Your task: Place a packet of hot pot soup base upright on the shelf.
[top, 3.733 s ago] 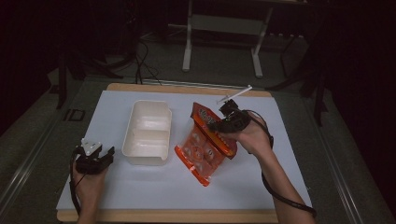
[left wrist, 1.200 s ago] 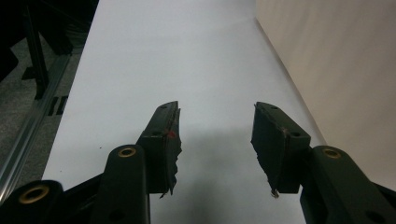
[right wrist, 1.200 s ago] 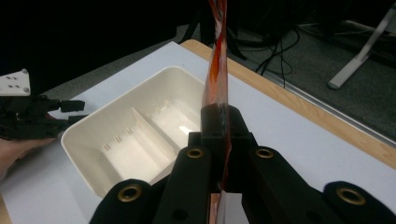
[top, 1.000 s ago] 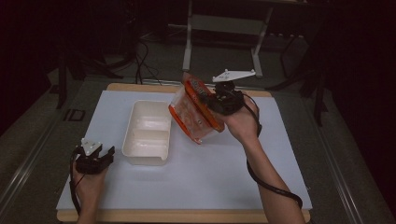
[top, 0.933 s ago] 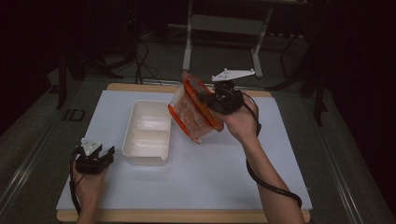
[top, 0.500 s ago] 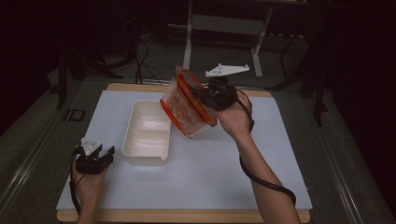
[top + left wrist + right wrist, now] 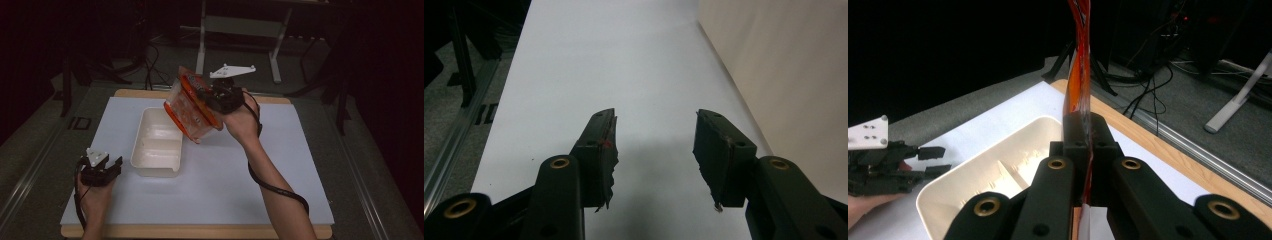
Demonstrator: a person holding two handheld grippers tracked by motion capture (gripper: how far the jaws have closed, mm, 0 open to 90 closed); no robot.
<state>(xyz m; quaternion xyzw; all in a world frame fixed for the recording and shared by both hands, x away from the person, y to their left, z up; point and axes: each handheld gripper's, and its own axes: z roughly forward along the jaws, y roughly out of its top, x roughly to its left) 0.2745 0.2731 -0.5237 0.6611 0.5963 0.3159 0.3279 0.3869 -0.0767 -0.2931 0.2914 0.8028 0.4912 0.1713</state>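
Note:
My right gripper (image 7: 212, 95) is shut on the edge of an orange and clear snack bag (image 7: 192, 106), holding it tilted in the air over the right rim of the white two-compartment tray (image 7: 156, 142). In the right gripper view the bag (image 7: 1079, 55) stands edge-on, clamped between the jaws (image 7: 1083, 135), with the tray (image 7: 998, 172) below. My left gripper (image 7: 102, 167) rests on the white mat at the front left, beside the tray, jaws open and empty. In the left gripper view its fingertips (image 7: 655, 132) frame bare mat, with the tray wall (image 7: 784, 70) on the right.
The white mat (image 7: 260, 180) lies on a wooden tabletop (image 7: 200, 231). Metal stand legs (image 7: 202, 30) and cables lie on the dark floor behind the table. A metal rail (image 7: 30, 165) runs along the left side.
My right gripper has lifted the bag off the mat and carried it left, from beside the tray to over its right rim. The left gripper has stayed put.

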